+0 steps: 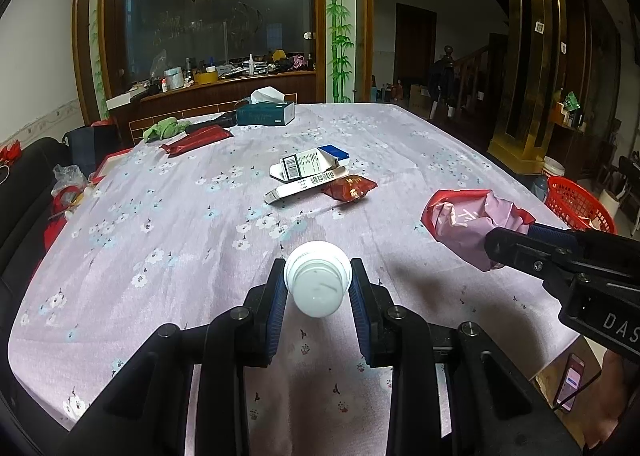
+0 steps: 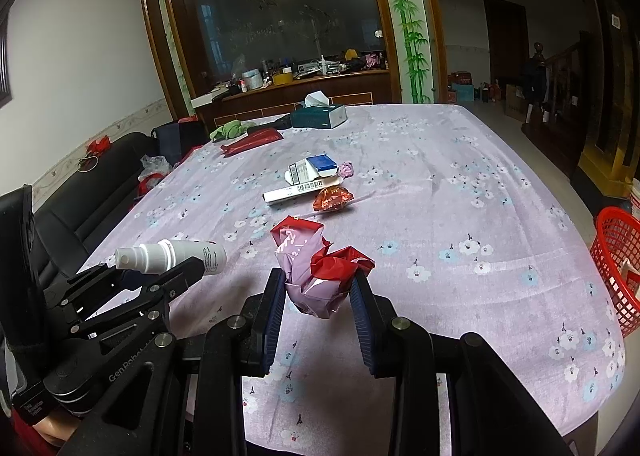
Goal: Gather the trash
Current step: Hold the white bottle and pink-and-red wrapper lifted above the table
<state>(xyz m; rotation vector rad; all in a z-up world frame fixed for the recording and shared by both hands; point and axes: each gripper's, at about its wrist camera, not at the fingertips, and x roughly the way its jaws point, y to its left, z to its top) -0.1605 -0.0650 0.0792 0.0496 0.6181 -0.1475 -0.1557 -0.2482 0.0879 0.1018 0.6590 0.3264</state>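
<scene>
Both hand-held grippers are loaded and held above the near edge of the worktop [image 1: 168, 215], which is covered with a lilac floral cloth. The left hand-held gripper [image 1: 318, 288] is clamped on a white spray bottle [image 1: 318, 284], pads on either side of the body near its base, with the base end facing the camera; in the right wrist view the bottle lies roughly level with the nozzle pointing away to the left, a grip that probably keeps it from slipping. The right hand-held gripper [image 2: 320, 292] is closed on a crumpled pink-and-red wrapper [image 2: 316, 268], pinched at its lower bulk with the loose end sticking up clear of the cloth. A red mesh basket [image 2: 616, 268] stands on the floor off the right side of the worktop, the likely drop point; a light object already lies in it. Still on the worktop, well apart from both grippers: a flattened white carton with barcodes [image 1: 304, 175], a blue-topped box [image 1: 334, 153], a red-brown snack packet [image 1: 350, 187] and a small pink scrap [image 2: 346, 168]. At the far edge sit a tissue box [image 1: 266, 113], a green rag [image 1: 164, 128] and a red pack [image 1: 198, 139]. Legible writing: "GenRobot" on the left gripper body, "DAS" on the right; wrapper and bottle print is too small to read.
</scene>
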